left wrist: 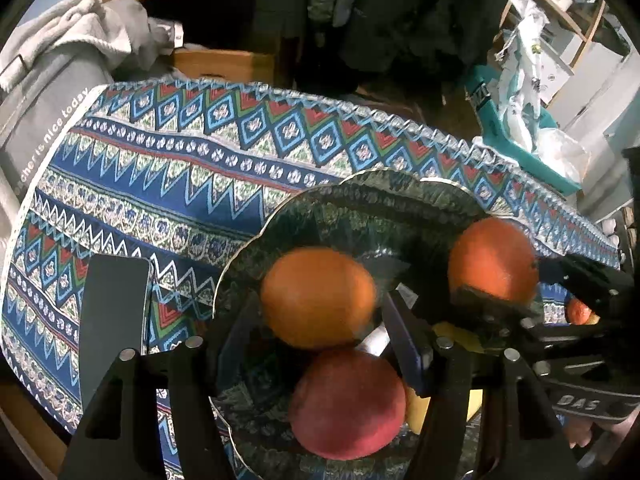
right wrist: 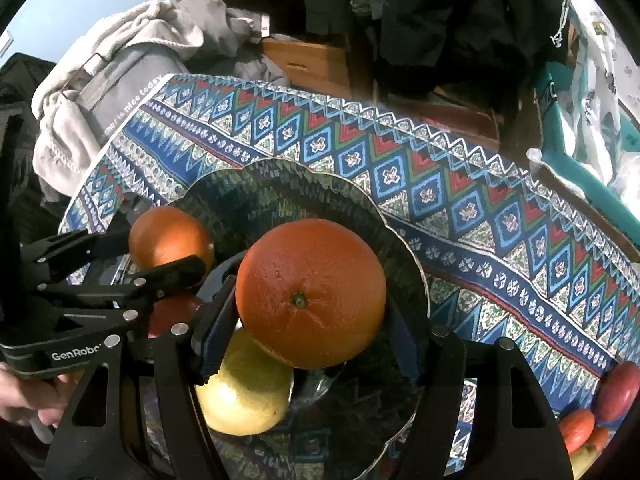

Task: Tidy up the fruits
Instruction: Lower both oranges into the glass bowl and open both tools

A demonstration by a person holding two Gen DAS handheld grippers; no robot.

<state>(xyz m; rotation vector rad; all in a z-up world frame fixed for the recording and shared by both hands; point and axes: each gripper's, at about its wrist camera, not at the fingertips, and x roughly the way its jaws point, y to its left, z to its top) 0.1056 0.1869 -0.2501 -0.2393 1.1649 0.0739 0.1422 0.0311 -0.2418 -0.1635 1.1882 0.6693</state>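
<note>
A dark patterned plate (left wrist: 360, 200) (right wrist: 280, 184) lies on the patterned tablecloth. My right gripper (right wrist: 310, 314) is shut on a large orange (right wrist: 310, 292) and holds it over the plate; the same orange shows in the left wrist view (left wrist: 494, 260). A yellow fruit (right wrist: 244, 396) lies under it. My left gripper (left wrist: 256, 312) is open and wide; an orange (left wrist: 318, 296) lies between its fingers on the plate, apart from the left finger. A red apple (left wrist: 346, 404) lies in front of it on the plate.
More fruit, red and orange, lies on the cloth at the right (right wrist: 600, 412). Grey clothes (right wrist: 120, 48) are piled beyond the table's left end. A teal box with plastic bags (left wrist: 528, 136) stands at the far right. Wooden furniture stands behind.
</note>
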